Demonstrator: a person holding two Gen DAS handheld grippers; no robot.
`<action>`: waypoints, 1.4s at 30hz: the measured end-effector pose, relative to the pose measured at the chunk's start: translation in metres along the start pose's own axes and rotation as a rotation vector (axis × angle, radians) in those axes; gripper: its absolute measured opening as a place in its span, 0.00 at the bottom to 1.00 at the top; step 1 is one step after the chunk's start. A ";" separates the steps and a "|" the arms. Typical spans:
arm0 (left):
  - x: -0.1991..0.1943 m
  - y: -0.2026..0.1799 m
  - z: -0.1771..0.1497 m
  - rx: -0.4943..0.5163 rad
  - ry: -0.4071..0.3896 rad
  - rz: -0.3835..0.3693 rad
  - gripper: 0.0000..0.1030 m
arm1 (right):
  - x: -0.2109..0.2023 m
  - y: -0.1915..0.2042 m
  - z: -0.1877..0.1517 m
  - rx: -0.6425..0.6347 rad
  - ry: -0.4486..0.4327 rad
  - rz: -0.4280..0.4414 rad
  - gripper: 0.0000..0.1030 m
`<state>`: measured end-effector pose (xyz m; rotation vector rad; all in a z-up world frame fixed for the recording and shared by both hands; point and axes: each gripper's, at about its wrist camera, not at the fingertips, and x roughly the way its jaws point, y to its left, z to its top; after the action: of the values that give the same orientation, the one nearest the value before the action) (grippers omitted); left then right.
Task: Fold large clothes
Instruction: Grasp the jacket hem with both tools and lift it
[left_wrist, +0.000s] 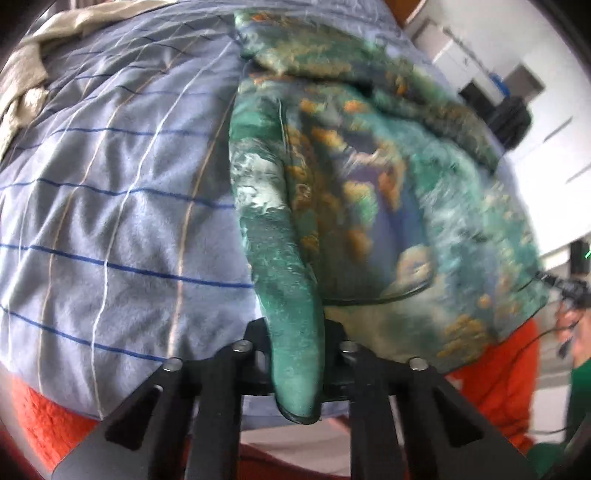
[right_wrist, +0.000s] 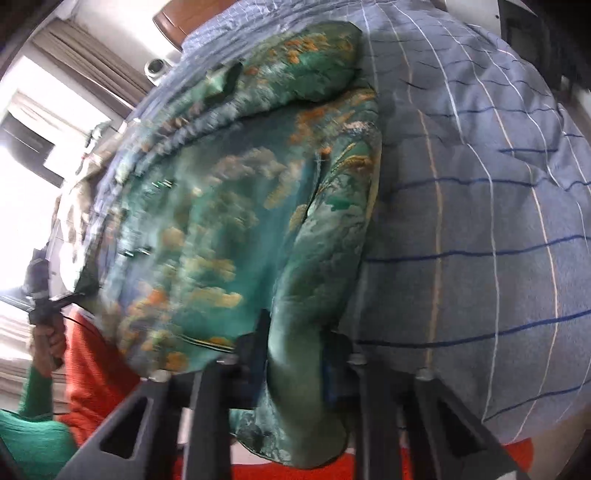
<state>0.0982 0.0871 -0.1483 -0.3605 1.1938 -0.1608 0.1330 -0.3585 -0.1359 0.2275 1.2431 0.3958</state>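
Blue striped bedding (left_wrist: 110, 206) carries the green patterned garment (left_wrist: 369, 192), still mostly spread out. Your left gripper (left_wrist: 295, 365) and right gripper (right_wrist: 299, 373) each pinch a near corner, so most folding remains.

Garment (left_wrist: 354, 177) spread on bed cover (left_wrist: 110, 206), reaching ahead from both grippers. One folded edge between left gripper (left_wrist: 297, 354) jaws, cover to its left; another between right gripper (right_wrist: 301, 354) jaws, cover to its right. Blanket (left_wrist: 40, 417) beneath cover's near edge.
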 end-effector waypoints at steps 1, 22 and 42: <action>-0.007 -0.003 0.002 -0.009 -0.016 -0.017 0.08 | -0.005 0.006 0.003 0.004 -0.013 0.012 0.17; -0.130 0.036 -0.094 -0.147 0.019 -0.219 0.08 | -0.086 0.042 -0.088 0.188 0.006 0.231 0.15; 0.031 0.050 0.212 -0.204 -0.161 -0.046 0.18 | 0.046 -0.034 0.200 0.357 -0.260 0.284 0.16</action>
<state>0.3034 0.1643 -0.1260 -0.5698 1.0454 -0.0485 0.3412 -0.3613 -0.1266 0.7447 1.0193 0.3719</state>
